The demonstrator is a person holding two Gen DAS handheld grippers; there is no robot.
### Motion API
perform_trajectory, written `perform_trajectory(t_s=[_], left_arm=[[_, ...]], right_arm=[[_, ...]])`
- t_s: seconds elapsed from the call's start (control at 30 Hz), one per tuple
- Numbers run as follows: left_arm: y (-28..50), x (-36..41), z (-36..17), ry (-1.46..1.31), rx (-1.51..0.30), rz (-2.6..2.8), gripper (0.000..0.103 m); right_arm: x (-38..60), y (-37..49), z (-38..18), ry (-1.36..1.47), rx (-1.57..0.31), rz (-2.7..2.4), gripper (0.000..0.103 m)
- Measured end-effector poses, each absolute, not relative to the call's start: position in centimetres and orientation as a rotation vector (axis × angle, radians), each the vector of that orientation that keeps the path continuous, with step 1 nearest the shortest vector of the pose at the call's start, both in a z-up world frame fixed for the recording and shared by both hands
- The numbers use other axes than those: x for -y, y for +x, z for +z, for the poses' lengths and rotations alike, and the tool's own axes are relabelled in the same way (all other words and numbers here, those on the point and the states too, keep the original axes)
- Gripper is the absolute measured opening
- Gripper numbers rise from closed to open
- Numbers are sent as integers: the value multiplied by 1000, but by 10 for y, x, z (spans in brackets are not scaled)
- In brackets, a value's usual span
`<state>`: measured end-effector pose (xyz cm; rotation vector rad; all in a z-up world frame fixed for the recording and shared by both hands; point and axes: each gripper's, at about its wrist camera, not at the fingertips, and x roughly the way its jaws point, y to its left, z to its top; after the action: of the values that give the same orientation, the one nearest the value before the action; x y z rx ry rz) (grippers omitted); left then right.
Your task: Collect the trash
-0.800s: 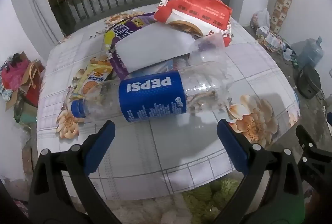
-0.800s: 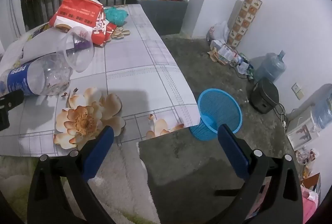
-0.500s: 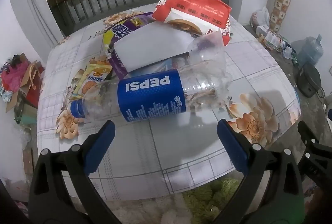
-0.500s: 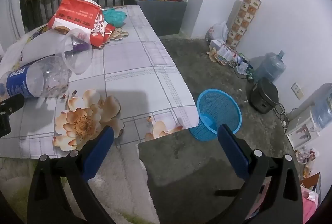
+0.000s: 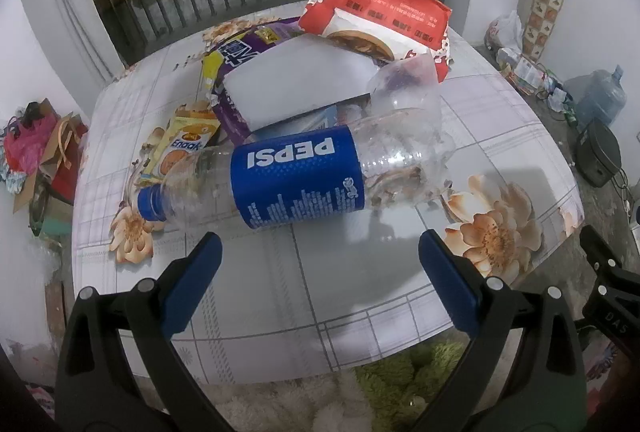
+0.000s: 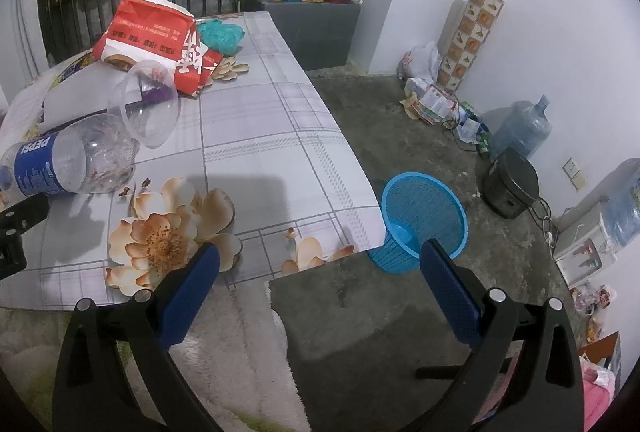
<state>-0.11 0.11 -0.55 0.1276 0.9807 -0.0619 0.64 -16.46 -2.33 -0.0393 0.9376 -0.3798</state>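
1. Left tool point(image 5: 320, 252) was spread wide with nothing between its blue pads, angled down at the surface point(image 5: 304, 296).
2. Pepsi bottle point(image 5: 296, 176) lay on its side at 12 o'clock from the left tool, near but not touching. Blue cap pointed to 9 o'clock, clear base to 3 o'clock.
3. Clear plastic cup point(image 5: 404, 80) lay tipped over at the bottle's base end, at about 1 o'clock in the left wrist view; contact with the bottle couldn't be confirmed.
4. White flat block point(image 5: 296, 84) sat behind the bottle at 12 o'clock, over a purple wrapper point(image 5: 236, 52).
5. Red-and-white bag point(image 5: 380, 16) was further back at 1 o'clock, partly over the white block's far corner.
6. Yellow snack pack point(image 5: 180, 148) lay at 10 o'clock, next to the bottle's neck.
7. Right tool point(image 6: 320, 252) was also spread wide and empty, hanging past the near edge of the surface, over the floor and a pale rug.
8. Blue mesh basket point(image 6: 424, 220) stood upright on the floor at 1 o'clock from the right tool, just beside the corner of the surface.
9. In the right wrist view the bottle was at 10 o'clock, and a teal crumpled item point(image 6: 220, 34) sat behind the red bag at 11 o'clock.
10. Floral print on the surface covering point(image 6: 168, 236) was at 10 o'clock, just beside the right tool's left finger.
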Motion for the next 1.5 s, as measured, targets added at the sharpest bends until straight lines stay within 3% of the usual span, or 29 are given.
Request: perform_trajectory(t_s=[1.5], left_arm=[[4,-11,-6,102,-986,-29,94]], right_arm=[[155,10,-24,-21,-941,-352,98]])
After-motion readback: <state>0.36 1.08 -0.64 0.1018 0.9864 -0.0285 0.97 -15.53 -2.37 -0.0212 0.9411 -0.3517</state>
